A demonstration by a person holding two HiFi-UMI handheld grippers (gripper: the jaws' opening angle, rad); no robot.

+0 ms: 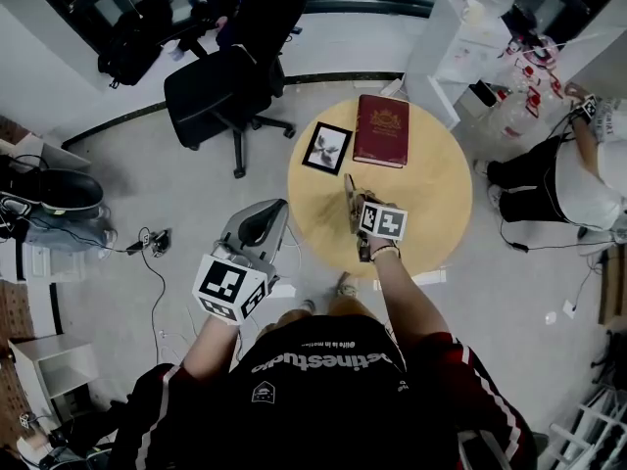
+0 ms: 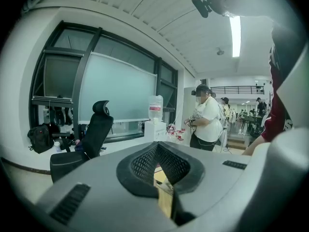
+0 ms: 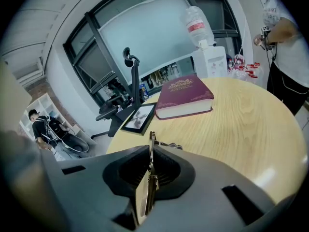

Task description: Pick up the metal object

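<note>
Round wooden table (image 1: 431,194) in office, book (image 1: 381,130), right tongs (image 1: 353,202) pinching metal object (image 3: 152,141), left tongs (image 1: 266,218) pressed together

**1.** Metal object (image 3: 152,149): only a thin strip, seen edge-on, shows between the right gripper (image 3: 151,154) fingers (image 3: 164,170), which are closed on it. The rest sits inside the gripper body, so its kind cannot be told. From the head view it cannot be told apart from the gripper.

**2.** Counter (image 1: 431,194): the near edge is covered by the holder's forearm (image 1: 402,287).

**3.** Book (image 1: 381,130), far edge of the counter: the cover print is too small to read.

**4.** Picture frame (image 1: 326,148), far-left edge of the counter: its subject is too small to make out.

**5.** Bystander (image 1: 573,179), beyond the counter's right edge: cut off by the picture's edge.

**6.** Office chair (image 2: 91,134): its base is hidden behind the left gripper (image 2: 158,148) body.
</note>
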